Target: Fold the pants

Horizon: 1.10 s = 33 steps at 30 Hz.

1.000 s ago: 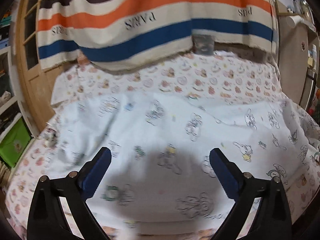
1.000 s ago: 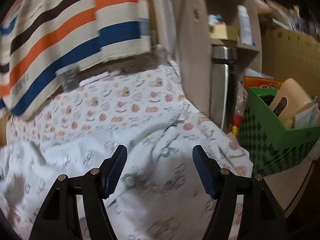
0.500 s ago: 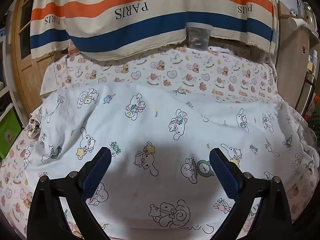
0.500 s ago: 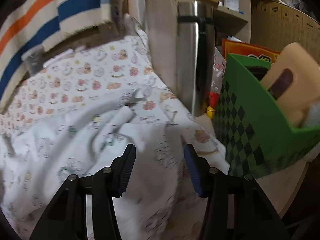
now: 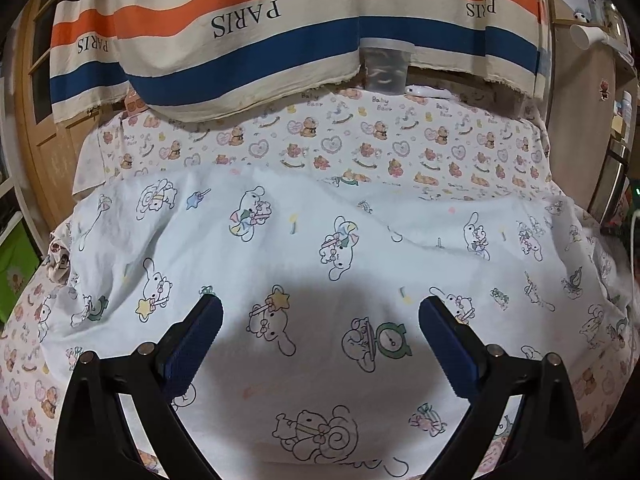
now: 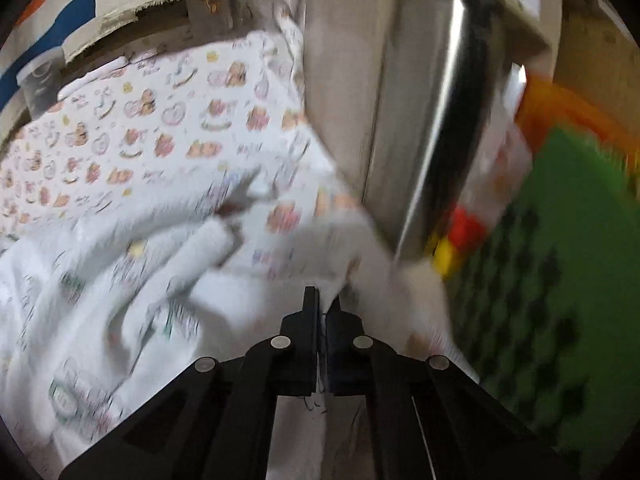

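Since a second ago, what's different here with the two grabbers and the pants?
The right gripper swung toward the pants' edge beside the green box, and its jaws have just closed, pinching white fabric. The left gripper stayed open above the spread pants; the striped cloth behind is unchanged.

My landmark is the bear-and-heart printed bedsheet (image 5: 360,148). Behind its far edge hangs a cream towel with orange, blue and brown stripes (image 5: 280,40). Beside its right edge I see a shiny steel cylinder (image 6: 448,120), then a green diamond-patterned box (image 6: 560,280).
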Available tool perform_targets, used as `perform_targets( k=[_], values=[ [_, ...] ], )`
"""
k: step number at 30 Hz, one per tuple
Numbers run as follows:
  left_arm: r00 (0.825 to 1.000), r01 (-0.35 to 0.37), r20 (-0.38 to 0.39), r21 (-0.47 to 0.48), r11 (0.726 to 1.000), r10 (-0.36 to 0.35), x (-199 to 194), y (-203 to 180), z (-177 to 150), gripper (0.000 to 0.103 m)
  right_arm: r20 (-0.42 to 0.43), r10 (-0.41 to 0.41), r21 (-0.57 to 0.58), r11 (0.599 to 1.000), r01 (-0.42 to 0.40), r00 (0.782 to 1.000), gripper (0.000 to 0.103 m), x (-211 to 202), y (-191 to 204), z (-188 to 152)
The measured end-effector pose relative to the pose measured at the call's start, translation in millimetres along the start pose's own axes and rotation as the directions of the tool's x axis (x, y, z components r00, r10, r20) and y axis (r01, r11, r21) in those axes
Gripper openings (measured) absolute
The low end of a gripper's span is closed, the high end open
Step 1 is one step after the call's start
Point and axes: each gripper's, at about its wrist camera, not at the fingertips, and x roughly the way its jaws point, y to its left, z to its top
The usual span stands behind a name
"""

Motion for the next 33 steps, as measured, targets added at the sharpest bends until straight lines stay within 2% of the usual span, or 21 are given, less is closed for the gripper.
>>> perform_targets(
  k=[6, 9, 11, 13, 14, 15, 17, 21, 24, 27, 30, 33],
  values=[
    [1.0, -0.004, 0.017, 0.003, 1.0, 0.004, -4, -3, 1, 0.098, 0.119, -0.026, -0.017, 0.999, 0.028, 0.993, 0.002, -11, -5, 54],
    [1.0, -0.006, 0.016, 0.006, 1.0, 0.006, -4, -3, 1, 0.098, 0.084, -0.072, -0.121, 0.989, 0.081, 0.994, 0.003, -1, 7, 64],
    [1.0, -0.008, 0.017, 0.012, 1.0, 0.007, -4, -3, -1, 0.098, 0.039, -0.102, -0.144, 0.984, 0.107, 0.994, 0.004, 10, 10, 62],
    [1.0, -0.017, 0.025, 0.022, 1.0, 0.016, -6, -3, -2, 0.098, -0.009, -0.104, -0.126, 0.987, 0.102, 0.995, 0.012, 11, 4, 55],
    [0.999, -0.023, 0.029, 0.027, 0.999, 0.022, -7, -3, -3, 0.098, -0.002, -0.086, -0.102, 0.991, 0.086, 0.996, 0.025, 5, -1, 50],
    [0.999, -0.029, 0.033, 0.032, 0.999, 0.028, -7, -4, -3, 0.098, 0.021, -0.068, -0.081, 0.994, 0.07, 0.997, 0.045, -3, -6, 43],
    [0.999, -0.032, 0.033, 0.04, 0.999, 0.031, -7, -4, -4, 0.098, 0.091, -0.045, -0.064, 0.997, 0.051, 0.995, 0.075, -25, -12, 29],
    [1.0, -0.004, 0.021, 0.026, 1.0, 0.004, -4, -4, -6, 0.098, 0.154, -0.029, -0.118, 0.992, 0.048, 0.988, 0.075, -66, -7, 2],
    [1.0, 0.013, 0.027, 0.004, 1.0, -0.013, -5, -5, -9, 0.098, 0.135, 0.096, -0.096, 0.992, -0.083, 0.986, 0.07, -97, -6, -28],
    [0.999, 0.038, 0.028, -0.024, 0.999, -0.037, -7, -5, -14, 0.098, 0.073, 0.195, 0.017, 0.98, -0.196, 0.978, 0.058, -114, -13, -64],
    [0.998, 0.061, 0.018, -0.041, 0.997, -0.06, -8, -7, -18, 0.098, 0.05, 0.254, 0.145, 0.955, -0.259, 0.966, 0.055, -121, -17, -100],
    [0.997, 0.074, 0.018, -0.046, 0.996, -0.073, -9, -10, -18, 0.098, 0.029, 0.295, 0.226, 0.929, -0.294, 0.955, 0.051, -123, -14, -125]
  ],
)
